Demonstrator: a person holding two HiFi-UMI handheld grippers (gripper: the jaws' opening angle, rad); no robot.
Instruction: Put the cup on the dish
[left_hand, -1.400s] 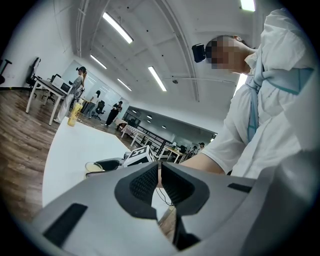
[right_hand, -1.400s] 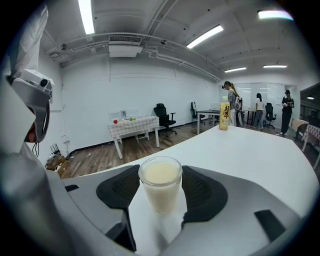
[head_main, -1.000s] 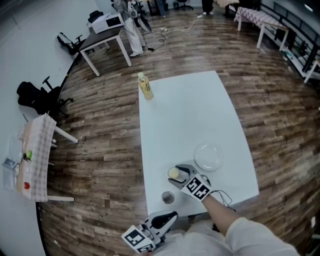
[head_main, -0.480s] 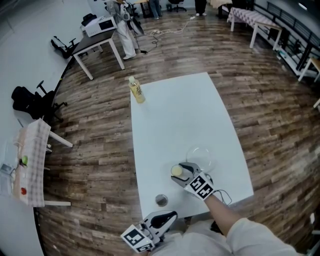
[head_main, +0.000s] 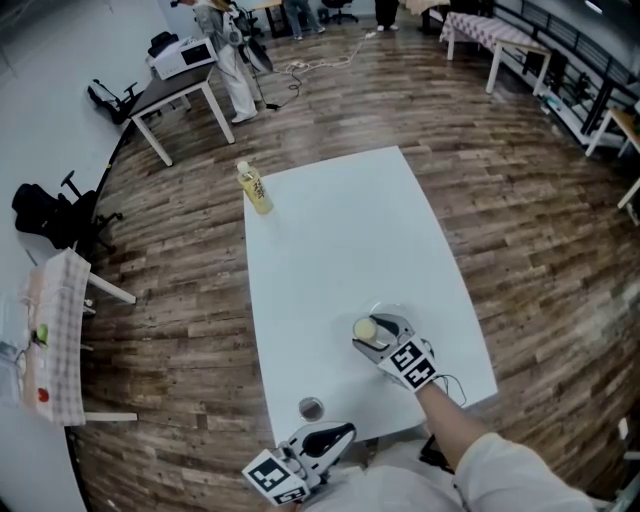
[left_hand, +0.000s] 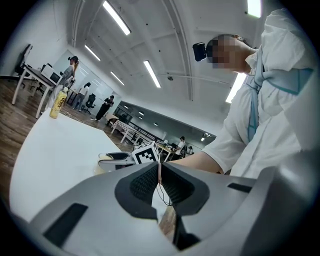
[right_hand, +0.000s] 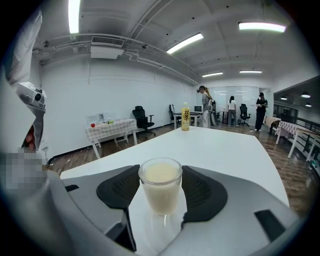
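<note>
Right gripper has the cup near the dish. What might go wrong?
The cup is full almost to the brim; a tilt or jolt of the right gripper may spill it. The clear dish is hard to see under that gripper, so the cup might land on its rim.

Table (head_main: 340, 230) lies mostly open; bottle (head_main: 255, 188) stands at far left corner, small round thing (head_main: 311, 408) near front edge

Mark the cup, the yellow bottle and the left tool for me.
cup (right_hand: 160, 192), right gripper view, on its glass side wall.
yellow bottle (head_main: 256, 192), head view, on its body.
left tool (head_main: 346, 431), head view, at its closed jaw tips.
</note>
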